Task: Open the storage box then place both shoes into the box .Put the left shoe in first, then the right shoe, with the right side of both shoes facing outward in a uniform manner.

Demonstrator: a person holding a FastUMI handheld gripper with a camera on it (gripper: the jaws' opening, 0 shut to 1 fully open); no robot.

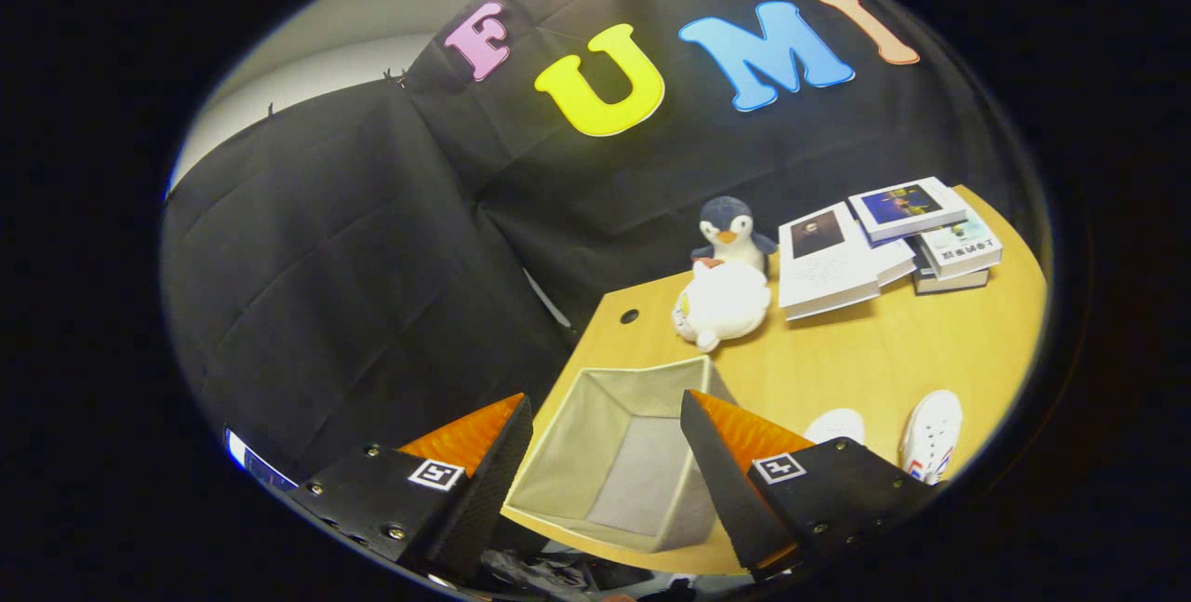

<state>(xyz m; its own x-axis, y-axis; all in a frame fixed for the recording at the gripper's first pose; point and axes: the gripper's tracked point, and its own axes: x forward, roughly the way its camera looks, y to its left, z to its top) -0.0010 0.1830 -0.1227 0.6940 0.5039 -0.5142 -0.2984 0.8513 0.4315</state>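
The wooden table (893, 351) spreads ahead of me, from about twelve round to three o'clock of my fingers. On it, the grey fabric storage box (619, 453) sits open-topped and empty at my twelve o'clock, seen through the gap between my fingers, near the table's front edge. A stack of books (884, 244) lies well beyond it at about one o'clock, close to the booth wall. Just beside the books, toward twelve, a white plush toy (724, 304) lies touching a small penguin toy (733, 230) that stands upright behind it. The two white shoes lie side by side at my two o'clock, the farther shoe (930, 434) past my right finger, the nearer shoe (835, 425) partly hidden behind that finger. My gripper (605, 453) is spread wide and holds nothing.
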